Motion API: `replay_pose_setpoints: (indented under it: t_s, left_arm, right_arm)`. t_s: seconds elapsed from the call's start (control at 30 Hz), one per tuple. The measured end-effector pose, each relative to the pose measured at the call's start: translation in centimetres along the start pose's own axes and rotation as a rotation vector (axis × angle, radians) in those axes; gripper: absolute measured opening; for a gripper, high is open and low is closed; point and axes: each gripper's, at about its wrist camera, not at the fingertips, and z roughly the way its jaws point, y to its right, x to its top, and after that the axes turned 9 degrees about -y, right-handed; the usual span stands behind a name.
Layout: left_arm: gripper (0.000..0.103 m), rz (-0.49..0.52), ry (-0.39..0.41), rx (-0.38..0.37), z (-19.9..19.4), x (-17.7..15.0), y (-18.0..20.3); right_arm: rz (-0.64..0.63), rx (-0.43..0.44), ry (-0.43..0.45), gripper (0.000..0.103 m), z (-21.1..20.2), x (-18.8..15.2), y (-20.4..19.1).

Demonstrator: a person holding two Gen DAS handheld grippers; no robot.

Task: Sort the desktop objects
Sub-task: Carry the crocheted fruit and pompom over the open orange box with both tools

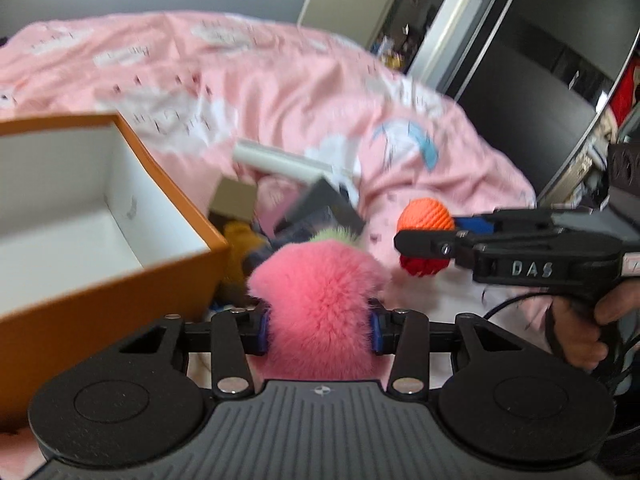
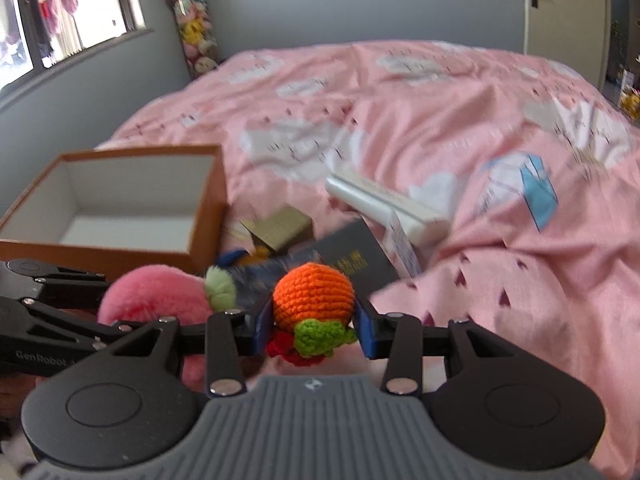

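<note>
L claw (image 1: 318, 330) clamped on pink pompom (image 1: 320, 292) | R claw (image 2: 314, 330) clamped on crochet orange (image 2: 313, 296) | orange box (image 1: 120, 216) fwd-left of both | both to be lifted clear over rim, released low inside

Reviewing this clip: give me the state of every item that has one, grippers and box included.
Left gripper: shut on pink pompom.
Right gripper: shut on orange crochet toy.
Orange box: open, lidless, white inside, nothing seen in it.
White tube: lying on the bedspread.
Dark booklet: lying in the pile beside the box.
Small tan box: tilted, flap open.
</note>
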Motion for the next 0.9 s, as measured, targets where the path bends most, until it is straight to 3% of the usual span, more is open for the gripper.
replay_pose_setpoints:
  t_s: [0.3,0.37,0.4,0.43,0.63,0.77,0.9]
  left_arm:
    - [0.044,-0.082,0.16,0.049,-5.9,1.7,-2.3]
    - [0.035,-0.093,0.194,0.066,-6.9,2.0,-2.8]
    - [0.015,-0.096,0.208,0.076,-7.4,2.3,-3.1]
    - [0.011,-0.097,0.215,0.086,-7.8,2.5,-3.4]
    - [0.011,-0.136,0.248,0.139,-8.9,2.8,-5.2]
    - [0.012,-0.065,0.179,0.128,-9.0,2.0,-4.8]
    - [0.044,-0.004,0.04,0.16,-8.2,0.6,-4.2]
  right_arm:
    - [-0.056,0.109,0.065,0.045,-0.1,2.7,-2.9]
    - [-0.08,0.138,0.075,0.045,0.1,3.5,-3.8]
    - [-0.094,0.154,0.079,0.045,0.2,3.9,-4.3]
    - [-0.108,0.171,0.083,0.045,0.4,4.3,-4.9]
    - [-0.163,0.238,0.08,0.045,1.9,6.1,-7.9]
    - [-0.159,0.232,0.072,0.045,2.0,6.0,-8.0]
    - [-0.139,0.211,0.029,0.045,2.0,4.9,-7.1]
